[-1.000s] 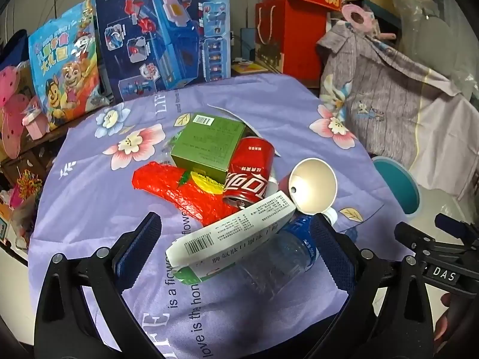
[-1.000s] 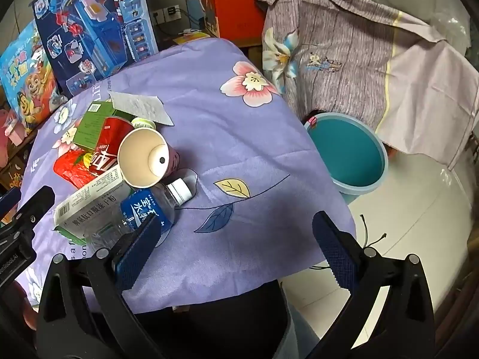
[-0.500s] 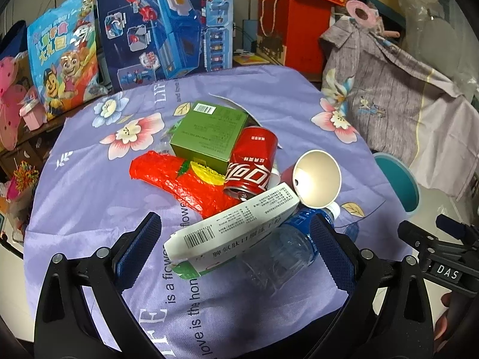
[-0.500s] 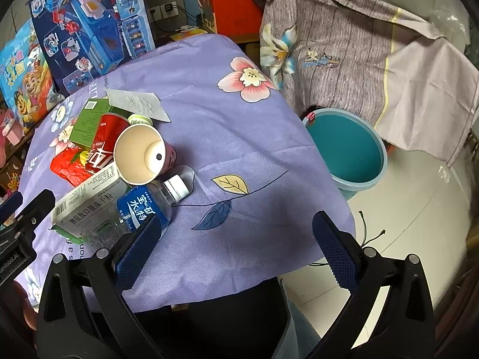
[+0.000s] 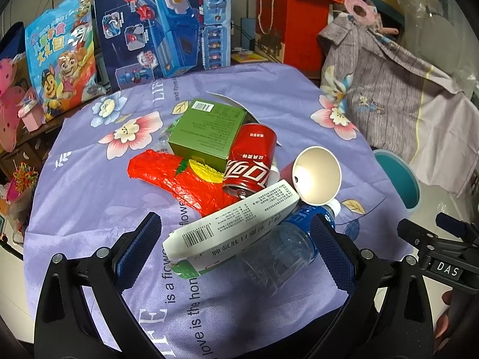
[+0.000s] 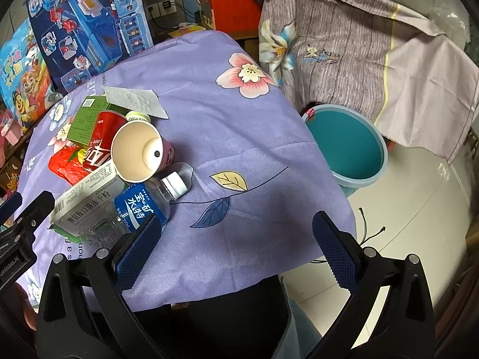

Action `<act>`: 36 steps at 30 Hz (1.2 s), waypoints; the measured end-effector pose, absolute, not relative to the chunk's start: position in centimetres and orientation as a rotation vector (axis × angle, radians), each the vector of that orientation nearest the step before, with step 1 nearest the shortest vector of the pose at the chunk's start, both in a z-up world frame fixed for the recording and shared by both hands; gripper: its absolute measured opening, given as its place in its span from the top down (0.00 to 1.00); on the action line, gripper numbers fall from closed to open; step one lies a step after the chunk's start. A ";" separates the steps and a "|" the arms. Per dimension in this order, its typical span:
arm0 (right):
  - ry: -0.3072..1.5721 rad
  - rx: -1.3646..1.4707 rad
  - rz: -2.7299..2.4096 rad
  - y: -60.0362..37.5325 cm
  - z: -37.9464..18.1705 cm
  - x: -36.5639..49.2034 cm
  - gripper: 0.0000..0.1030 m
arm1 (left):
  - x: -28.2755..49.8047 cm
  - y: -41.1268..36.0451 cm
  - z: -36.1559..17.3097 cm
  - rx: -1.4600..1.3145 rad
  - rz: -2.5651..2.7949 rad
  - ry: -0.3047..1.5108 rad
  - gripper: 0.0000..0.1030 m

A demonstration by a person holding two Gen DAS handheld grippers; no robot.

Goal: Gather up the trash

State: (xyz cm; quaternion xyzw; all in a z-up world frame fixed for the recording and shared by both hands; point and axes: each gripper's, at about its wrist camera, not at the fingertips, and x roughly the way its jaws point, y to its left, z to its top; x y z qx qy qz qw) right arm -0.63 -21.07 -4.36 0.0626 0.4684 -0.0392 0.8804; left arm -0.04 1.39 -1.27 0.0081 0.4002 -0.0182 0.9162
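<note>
both grippers gape empty: left gripper [image 5: 233,245], right gripper [image 6: 236,239]; two boxes [image 5: 206,131], one can [image 5: 251,158], one cup [image 5: 317,175], one bottle [image 5: 287,245].

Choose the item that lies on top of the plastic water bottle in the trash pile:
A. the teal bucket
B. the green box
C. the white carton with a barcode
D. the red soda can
C: the white carton lies tilted across the clear body of the bottle; the can and green box lie farther back, and the bucket stands on the floor.
</note>
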 end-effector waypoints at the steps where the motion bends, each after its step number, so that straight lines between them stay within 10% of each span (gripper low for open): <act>1: 0.976 0.130 -0.082 -21.0 -4.4 -0.6 0.06 | 0.0 1.3 -1.3 0.019 -0.038 0.824 0.04; 36: 1.078 0.132 -0.050 -20.0 -6.1 1.0 0.06 | 3.1 6.1 -5.1 0.221 -0.216 0.932 0.04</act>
